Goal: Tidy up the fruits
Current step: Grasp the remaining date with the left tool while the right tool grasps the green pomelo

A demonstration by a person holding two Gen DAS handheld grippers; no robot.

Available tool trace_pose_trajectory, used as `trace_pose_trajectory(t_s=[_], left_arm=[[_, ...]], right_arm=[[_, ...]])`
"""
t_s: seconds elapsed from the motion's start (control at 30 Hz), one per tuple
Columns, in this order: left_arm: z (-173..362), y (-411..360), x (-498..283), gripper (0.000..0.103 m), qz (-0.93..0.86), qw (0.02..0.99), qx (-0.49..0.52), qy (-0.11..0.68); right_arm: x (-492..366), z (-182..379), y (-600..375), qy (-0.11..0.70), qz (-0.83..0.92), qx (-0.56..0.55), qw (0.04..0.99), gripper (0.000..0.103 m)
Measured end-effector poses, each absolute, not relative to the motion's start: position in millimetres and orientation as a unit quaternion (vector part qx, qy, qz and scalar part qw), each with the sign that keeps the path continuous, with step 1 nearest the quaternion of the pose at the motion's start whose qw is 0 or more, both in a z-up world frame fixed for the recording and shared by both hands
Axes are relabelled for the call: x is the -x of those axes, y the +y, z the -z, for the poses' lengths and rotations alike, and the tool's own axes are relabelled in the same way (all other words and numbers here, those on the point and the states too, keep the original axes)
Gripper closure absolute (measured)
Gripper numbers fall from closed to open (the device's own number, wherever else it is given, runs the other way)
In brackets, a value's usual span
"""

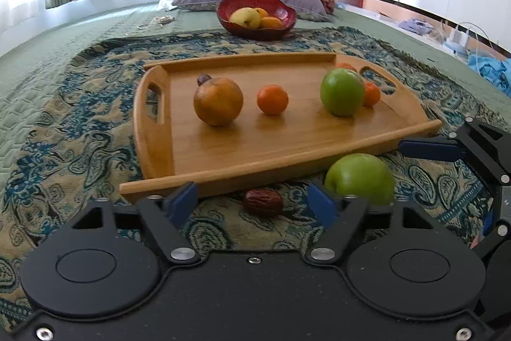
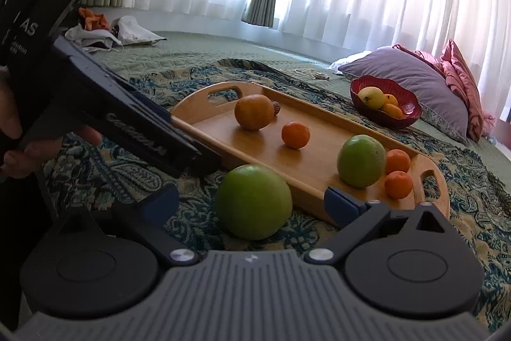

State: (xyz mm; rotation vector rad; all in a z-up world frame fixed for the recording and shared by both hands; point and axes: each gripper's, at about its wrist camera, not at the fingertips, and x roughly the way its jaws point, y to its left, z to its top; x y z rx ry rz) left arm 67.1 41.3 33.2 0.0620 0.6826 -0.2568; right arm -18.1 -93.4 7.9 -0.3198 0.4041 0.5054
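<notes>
Far mandarin is showing only a sliver behind the tray's green apple. Bowl rim is hiding its fruit's undersides. Hand is running off the frame edge.

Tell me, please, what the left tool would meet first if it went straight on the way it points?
Most likely the dried red date on the patterned cloth, which lies just ahead between the open fingers of the left tool; depth is hard to judge.

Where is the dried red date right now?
In the left wrist view the dried red date lies on the patterned blanket, just off the wooden tray's near edge, left of the loose green apple.
</notes>
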Motion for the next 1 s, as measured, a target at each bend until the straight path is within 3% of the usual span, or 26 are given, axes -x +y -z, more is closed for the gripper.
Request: trace_pose_trajectory(t_s=[0.2, 0.53, 1.0], left_arm=[[-27.4, 39.5, -72.7, 0.055, 0.139, 0.926, -0.017, 0.352], [-21.1, 38.5, -75.5, 0.074, 0.138, 0.923, -0.011, 0.358], [-20.3, 40.0, -73.9, 0.075, 0.132, 0.925, -0.004, 0.356]], right_arm=[[16.0, -3.2, -92.1, 0.207, -0.24, 0.146, 0.937, 0.007], [12.3, 1.2, -90.2, 0.219, -0.24, 0.13, 0.937, 0.015], [2.3, 6.8, -98.2, 0.241, -0.223, 0.089, 0.941, 0.025]])
